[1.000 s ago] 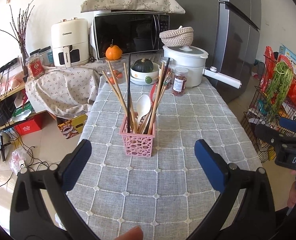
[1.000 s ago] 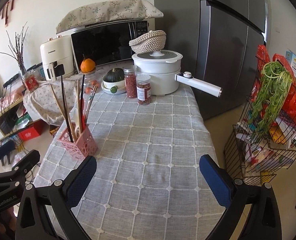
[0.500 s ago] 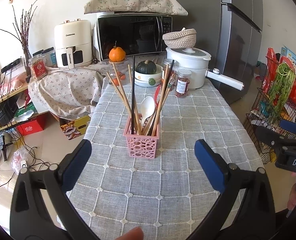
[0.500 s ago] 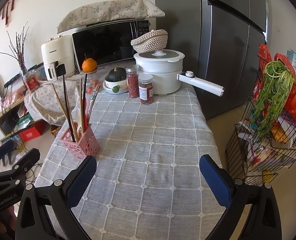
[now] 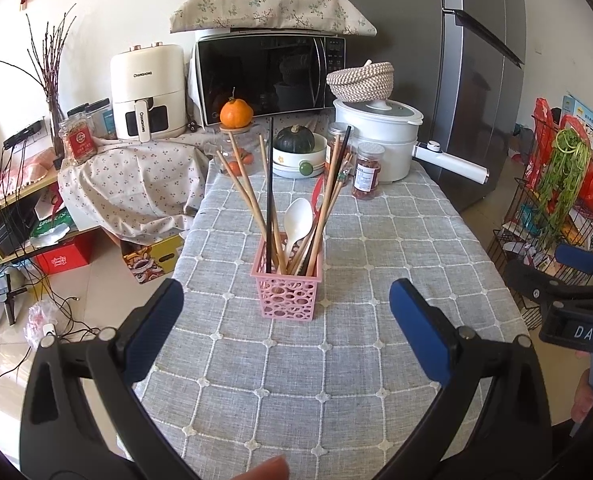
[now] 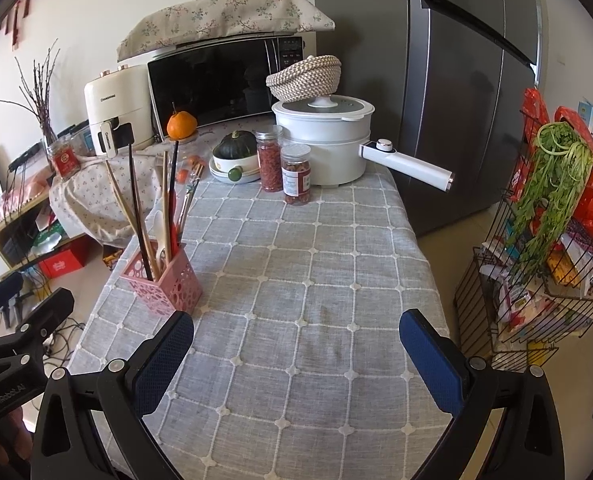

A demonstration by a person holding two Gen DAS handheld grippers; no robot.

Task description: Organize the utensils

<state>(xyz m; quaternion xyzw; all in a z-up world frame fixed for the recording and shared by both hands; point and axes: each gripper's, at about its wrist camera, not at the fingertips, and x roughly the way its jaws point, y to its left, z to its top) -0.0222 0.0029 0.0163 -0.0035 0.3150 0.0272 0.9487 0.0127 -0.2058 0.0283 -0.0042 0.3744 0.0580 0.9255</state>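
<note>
The pink utensil basket (image 5: pixel 287 289) is seen at twelve o'clock of the left tongs (image 5: pixel 286 310), holding chopsticks (image 5: pixel 248 196) and a white spoon (image 5: pixel 298 220). Both left and right tongs (image 6: pixel 296 344) are spread, empty. The light, stiff, slippery chopsticks are best gripped mid-shaft.

1. We see a surface (image 5: pixel 376 360) covered by a grey cloth with a white grid pattern.
2. We find a pink holder (image 5: pixel 287 295) standing upright on it toward the left side, filled with chopsticks (image 5: pixel 252 200) and a white spoon (image 5: pixel 298 220).
3. At the far end we see a white pot (image 6: pixel 328 148) with a long handle pointing right.
4. Just beside the pot stand two jars (image 6: pixel 296 180) of red contents, close together.
5. Left of the jars we note a white bowl (image 6: pixel 232 168) carrying a dark green squash (image 6: pixel 234 144).
6. Further left, a floral cloth (image 5: pixel 136 184) drapes over the edge.
</note>
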